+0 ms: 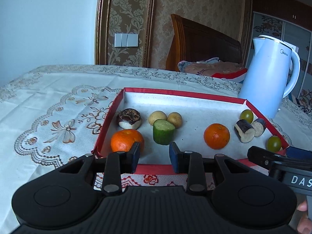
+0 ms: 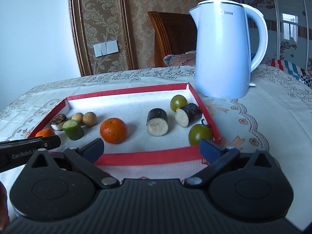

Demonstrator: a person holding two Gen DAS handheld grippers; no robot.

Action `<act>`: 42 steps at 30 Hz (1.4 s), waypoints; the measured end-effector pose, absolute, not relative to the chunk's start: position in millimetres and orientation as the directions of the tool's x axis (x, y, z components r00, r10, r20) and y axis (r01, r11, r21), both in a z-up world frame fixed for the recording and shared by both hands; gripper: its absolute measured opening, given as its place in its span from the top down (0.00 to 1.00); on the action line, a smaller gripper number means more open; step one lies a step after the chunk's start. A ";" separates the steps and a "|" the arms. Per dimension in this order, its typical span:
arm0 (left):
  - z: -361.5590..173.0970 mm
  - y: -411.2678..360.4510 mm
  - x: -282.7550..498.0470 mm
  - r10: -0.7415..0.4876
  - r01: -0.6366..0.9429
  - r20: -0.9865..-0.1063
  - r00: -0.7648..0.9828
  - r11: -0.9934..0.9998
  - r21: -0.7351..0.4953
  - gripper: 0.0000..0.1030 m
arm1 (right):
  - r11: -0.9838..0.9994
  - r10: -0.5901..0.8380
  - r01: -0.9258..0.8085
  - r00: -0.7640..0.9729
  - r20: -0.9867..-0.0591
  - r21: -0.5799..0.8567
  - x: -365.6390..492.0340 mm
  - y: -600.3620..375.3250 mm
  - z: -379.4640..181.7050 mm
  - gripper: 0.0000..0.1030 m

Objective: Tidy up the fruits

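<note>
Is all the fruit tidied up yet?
Nearly. Everything sits in the red tray; eggplant pieces and green tomatoes are grouped. Nothing's in hand: left gripper and right gripper hold nothing. Still to do, probably: one orange lies apart from the other orange.

The worktop (image 1: 58, 89) is covered by a pale embroidered tablecloth (image 2: 253, 120) with scalloped borders and butterfly and flower motifs. A shallow red-rimmed tray (image 1: 175, 92) with a white floor lies flat on the cloth at the near middle. Just beyond the tray's far right corner stands a white electric kettle (image 2: 222, 58), upright, its handle turned to the right.
</note>
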State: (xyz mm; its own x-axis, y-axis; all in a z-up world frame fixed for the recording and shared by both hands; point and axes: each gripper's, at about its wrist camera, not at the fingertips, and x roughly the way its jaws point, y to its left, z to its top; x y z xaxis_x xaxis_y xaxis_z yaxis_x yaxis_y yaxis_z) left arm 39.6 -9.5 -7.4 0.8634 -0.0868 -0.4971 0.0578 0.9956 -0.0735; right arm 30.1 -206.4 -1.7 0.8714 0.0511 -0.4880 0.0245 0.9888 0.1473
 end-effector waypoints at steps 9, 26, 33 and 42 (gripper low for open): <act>-3.2 -9.8 11.6 -0.071 0.052 -0.447 0.892 0.997 -0.055 0.34 | 0.988 0.084 -0.008 0.871 -0.485 0.156 13.7 -205.1 -2.1 0.00; -7.7 -11.4 14.7 -0.093 0.077 -0.492 0.865 0.996 -0.054 0.34 | 0.990 0.083 -0.013 0.868 -0.490 0.144 12.7 -202.1 -3.3 0.00; -8.1 -13.5 13.9 -0.097 0.084 -0.493 0.865 0.995 -0.049 0.33 | 0.990 0.083 -0.013 0.867 -0.491 0.144 13.1 -202.0 -3.3 0.00; -8.1 -13.9 12.9 -0.096 0.086 -0.492 0.865 0.995 -0.044 0.33 | 0.988 0.084 -0.008 0.866 -0.493 0.153 13.3 -203.6 -3.5 0.00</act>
